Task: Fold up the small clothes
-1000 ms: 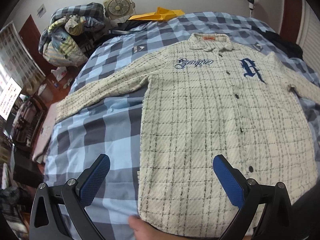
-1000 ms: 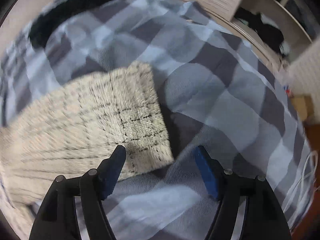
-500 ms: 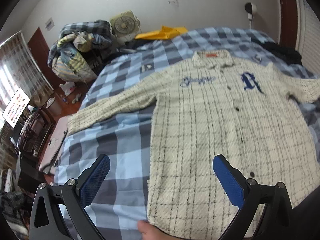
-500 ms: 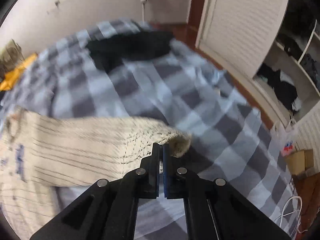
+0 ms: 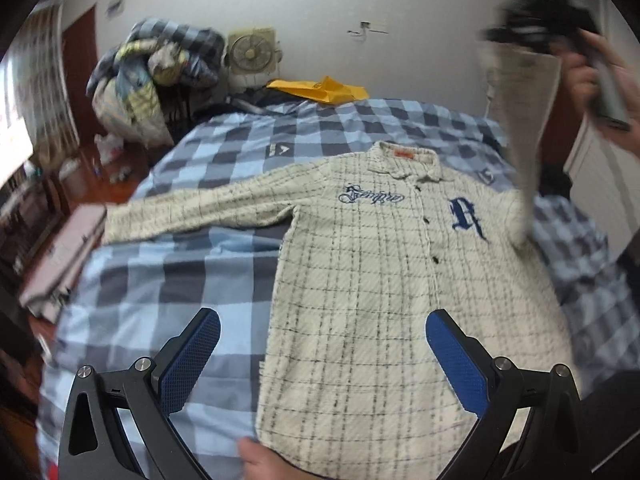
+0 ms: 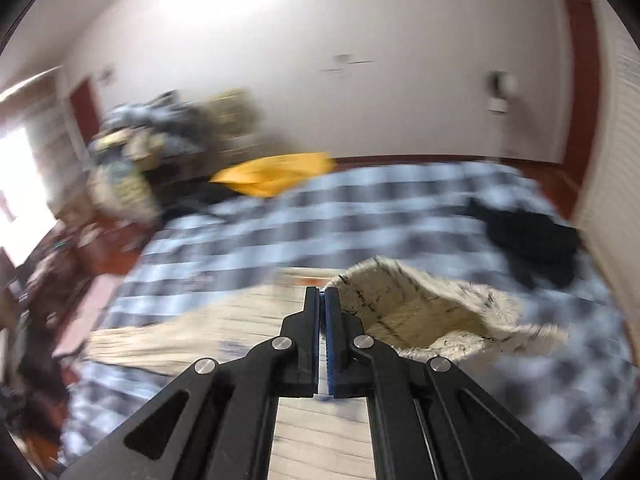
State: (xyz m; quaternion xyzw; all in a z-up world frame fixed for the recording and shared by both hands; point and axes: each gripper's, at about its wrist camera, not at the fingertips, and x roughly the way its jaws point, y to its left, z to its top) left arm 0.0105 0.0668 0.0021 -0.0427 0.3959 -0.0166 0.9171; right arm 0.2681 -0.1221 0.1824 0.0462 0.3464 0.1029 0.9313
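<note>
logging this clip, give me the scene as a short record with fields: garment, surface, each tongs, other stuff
garment: cream plaid shirt, front up, buttoned, blue lettering on the chest
surface: blue checked bedspread
left tongs: open, above the shirt's hem, holding nothing
right tongs: shut on the shirt's sleeve, lifted above the bed
other sleeve: spread flat on the bedspread
other: yellow cloth, fan, bedding pile

Premises identified as a domestic bedroom: a bed [image 5: 224,168] under blue checked bedding fills the room, with bundled quilts [image 5: 152,76] and a box fan [image 5: 251,53] against the white wall [image 5: 320,8], and a louvred wardrobe door [image 6: 616,184] alongside.
</note>
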